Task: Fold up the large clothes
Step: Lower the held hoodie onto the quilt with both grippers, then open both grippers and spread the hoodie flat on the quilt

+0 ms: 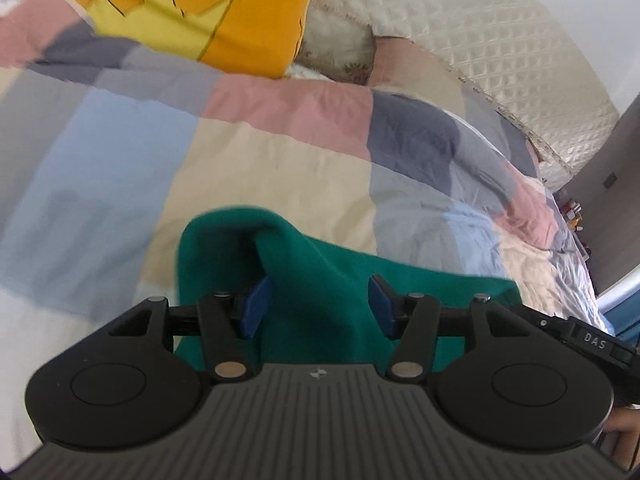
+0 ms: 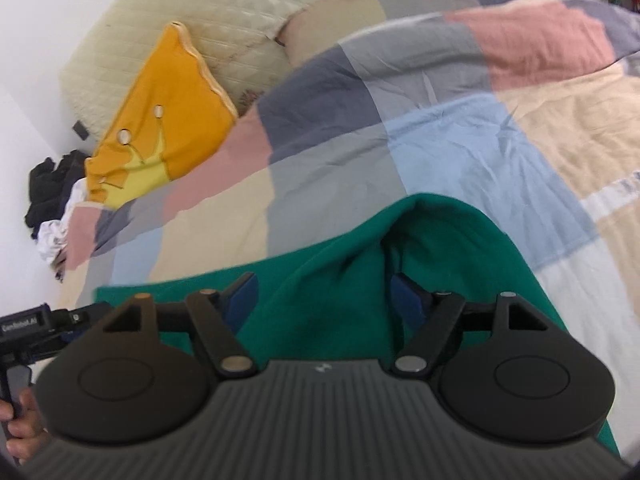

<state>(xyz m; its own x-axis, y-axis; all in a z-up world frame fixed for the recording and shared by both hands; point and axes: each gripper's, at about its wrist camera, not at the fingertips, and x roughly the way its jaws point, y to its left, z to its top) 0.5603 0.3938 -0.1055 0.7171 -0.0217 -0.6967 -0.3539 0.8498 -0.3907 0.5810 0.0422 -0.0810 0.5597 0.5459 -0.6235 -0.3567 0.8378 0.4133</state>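
A green garment (image 1: 320,272) lies on the patchwork quilt (image 1: 248,152), its near edge bunched into a raised fold. In the left wrist view my left gripper (image 1: 319,306) stands open, its blue pads (image 1: 256,308) apart with the green fold between them and not pinched. The right wrist view shows the same garment (image 2: 440,240) humped up in a ridge. My right gripper (image 2: 323,300) is open too, and the cloth runs between its blue pads (image 2: 242,300) without being pressed. The garment's lower part is hidden under both gripper bodies.
An orange cushion with a yellow crown (image 2: 160,128) leans at the head of the bed by a cream quilted headboard (image 1: 460,32). Dark and white clothes (image 2: 52,196) are heaped at the bed's far corner. A hand (image 2: 20,420) holds the other gripper's handle at the left edge.
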